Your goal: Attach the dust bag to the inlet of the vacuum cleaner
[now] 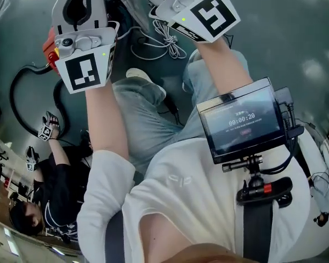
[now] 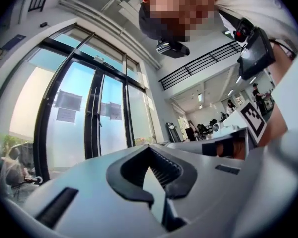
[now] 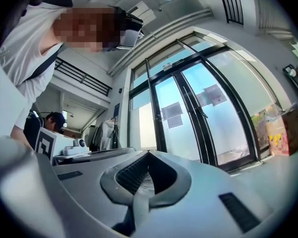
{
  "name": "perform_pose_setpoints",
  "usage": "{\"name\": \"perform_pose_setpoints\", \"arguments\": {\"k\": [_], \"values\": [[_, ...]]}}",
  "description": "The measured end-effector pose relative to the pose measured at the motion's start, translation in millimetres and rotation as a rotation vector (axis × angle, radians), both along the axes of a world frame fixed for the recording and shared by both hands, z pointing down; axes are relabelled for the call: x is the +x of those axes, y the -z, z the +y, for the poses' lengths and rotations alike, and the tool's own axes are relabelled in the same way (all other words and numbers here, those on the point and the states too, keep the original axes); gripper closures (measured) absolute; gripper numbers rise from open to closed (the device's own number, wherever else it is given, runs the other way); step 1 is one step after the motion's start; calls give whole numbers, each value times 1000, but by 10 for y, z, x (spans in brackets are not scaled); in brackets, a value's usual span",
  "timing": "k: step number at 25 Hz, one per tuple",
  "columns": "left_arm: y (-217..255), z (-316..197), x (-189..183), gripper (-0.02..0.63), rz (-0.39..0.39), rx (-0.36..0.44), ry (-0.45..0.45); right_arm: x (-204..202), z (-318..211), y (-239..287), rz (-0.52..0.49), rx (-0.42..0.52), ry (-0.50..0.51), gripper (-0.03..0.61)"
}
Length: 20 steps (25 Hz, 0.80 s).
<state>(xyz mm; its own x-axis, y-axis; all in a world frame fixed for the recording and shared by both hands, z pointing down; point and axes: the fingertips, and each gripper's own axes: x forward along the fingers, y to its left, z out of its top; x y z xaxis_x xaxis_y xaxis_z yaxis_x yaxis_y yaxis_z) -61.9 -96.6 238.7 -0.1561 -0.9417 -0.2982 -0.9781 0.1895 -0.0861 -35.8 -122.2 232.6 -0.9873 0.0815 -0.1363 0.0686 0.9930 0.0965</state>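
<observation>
No step readable from this. On the left gripper (image 2: pixel 149 152) and the right gripper (image 3: pixel 148 155), jaws pressed together with nothing between; beyond them only glass doors (image 3: pixel 203 118) and ceiling. Both held up, aimed away from the floor.

No dust bag in any view, so no telling whether loose somewhere or already on the inlet. Down on the floor, at the left of the head view, a red body (image 1: pixel 48 45) with a black hose (image 1: pixel 16 100), probably the vacuum, mostly covered by the left gripper; inlet hidden.

Fits equally a pause ahead of taking up the bag or a rest with the bag already seated. Calls for sight of the bag before judging any move. Fingertips cut off at the head view's top edge.
</observation>
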Motion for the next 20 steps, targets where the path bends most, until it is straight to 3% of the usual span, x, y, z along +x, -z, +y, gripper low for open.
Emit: {"name": "perform_pose_setpoints", "arguments": {"k": [6,13,17,20], "values": [[-721,183,93,607,41,-155,2,221,1,-326,85,-3,-13,571],[-1467,1056,582,607,257,-361,-24,596,618,-868,173,-192,-10,571],[-1641,1298,732,607,167,-490,-89,681,809,-962,181,-241,-27,571],[-1732,1353,800,607,235,-527,-103,842,853,-1133,216,-258,-81,571]]}}
